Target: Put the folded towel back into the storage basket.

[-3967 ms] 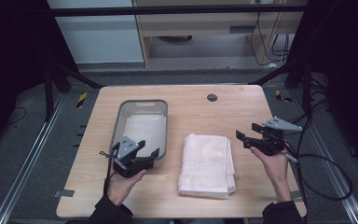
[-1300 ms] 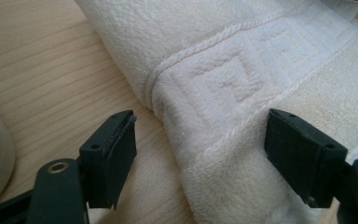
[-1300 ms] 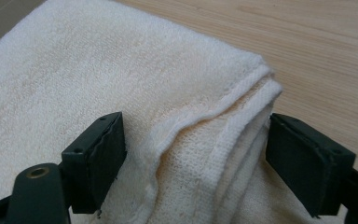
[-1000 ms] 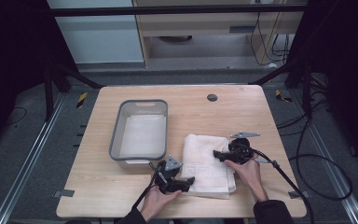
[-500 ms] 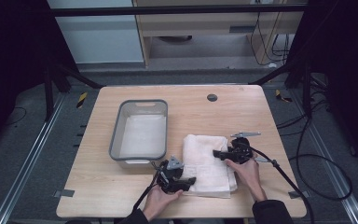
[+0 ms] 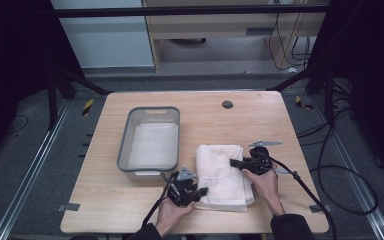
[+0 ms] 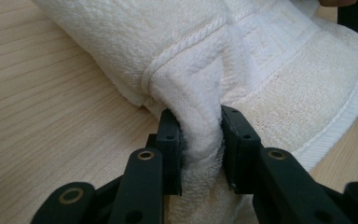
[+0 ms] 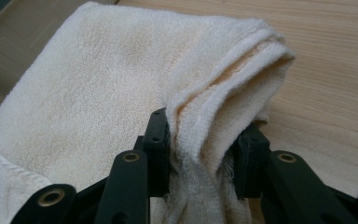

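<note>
On the worktop (image 6: 130, 210), the grey bin (image 6: 150, 140) sits at nine o'clock of the folded towel (image 6: 222, 172). The left hand-held gripper (image 6: 200, 191) and the right hand-held gripper (image 6: 236, 162) have just been closing; each now pinches a towel edge, so lifting looks possible.

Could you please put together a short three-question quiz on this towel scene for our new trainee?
1. True or false: the left gripper is shut on the folded towel.
2. What does the right gripper pinch: A) the basin's rim, B) a fold of the towel, C) a cable?
3. On which side of the towel does the grey basin stand in the high view?

Key: 1 true; 2 B; 3 its left, on the wooden table.
</note>
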{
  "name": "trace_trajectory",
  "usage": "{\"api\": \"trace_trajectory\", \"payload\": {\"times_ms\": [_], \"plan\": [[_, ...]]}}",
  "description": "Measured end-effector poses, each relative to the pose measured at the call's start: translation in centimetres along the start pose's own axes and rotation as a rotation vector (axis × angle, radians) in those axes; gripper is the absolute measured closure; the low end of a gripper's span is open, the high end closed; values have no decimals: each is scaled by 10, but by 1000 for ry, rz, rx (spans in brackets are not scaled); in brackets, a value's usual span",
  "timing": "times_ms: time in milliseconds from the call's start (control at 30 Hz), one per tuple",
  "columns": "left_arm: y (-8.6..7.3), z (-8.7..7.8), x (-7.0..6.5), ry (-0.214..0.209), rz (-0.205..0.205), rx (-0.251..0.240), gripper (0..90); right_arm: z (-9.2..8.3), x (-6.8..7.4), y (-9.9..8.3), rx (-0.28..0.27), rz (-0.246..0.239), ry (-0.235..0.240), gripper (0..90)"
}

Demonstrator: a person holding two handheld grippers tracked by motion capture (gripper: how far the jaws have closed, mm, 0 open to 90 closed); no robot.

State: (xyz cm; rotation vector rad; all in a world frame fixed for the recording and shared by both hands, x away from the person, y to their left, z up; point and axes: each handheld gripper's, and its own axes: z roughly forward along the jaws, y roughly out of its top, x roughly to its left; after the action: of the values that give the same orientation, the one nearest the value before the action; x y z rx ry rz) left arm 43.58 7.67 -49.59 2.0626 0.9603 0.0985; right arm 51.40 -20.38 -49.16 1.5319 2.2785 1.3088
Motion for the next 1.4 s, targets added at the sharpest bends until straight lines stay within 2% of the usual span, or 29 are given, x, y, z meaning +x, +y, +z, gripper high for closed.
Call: {"api": "trace_trajectory", "payload": {"times_ms": [367, 733, 867, 1000, 1100, 1400], "plan": [[5, -12, -5, -21, 3, -51, 727, -19, 8, 6, -42, -19, 3, 653], [16, -31, -12, -41, 24, -115, 729, -44, 18, 14, -122, -37, 22, 655], [18, -36, -15, -35, 38, -129, 729, -48, 18, 15, -134, -29, 31, 655], [20, -39, -16, -26, 47, -140, 729, -52, 23, 19, -148, -57, 19, 655], [22, -43, -17, -28, 40, -156, 729, -54, 26, 21, -156, -64, 17, 655], [32, -57, -17, -28, 54, -184, 730, -60, 35, 33, -189, -97, 8, 656]]}}
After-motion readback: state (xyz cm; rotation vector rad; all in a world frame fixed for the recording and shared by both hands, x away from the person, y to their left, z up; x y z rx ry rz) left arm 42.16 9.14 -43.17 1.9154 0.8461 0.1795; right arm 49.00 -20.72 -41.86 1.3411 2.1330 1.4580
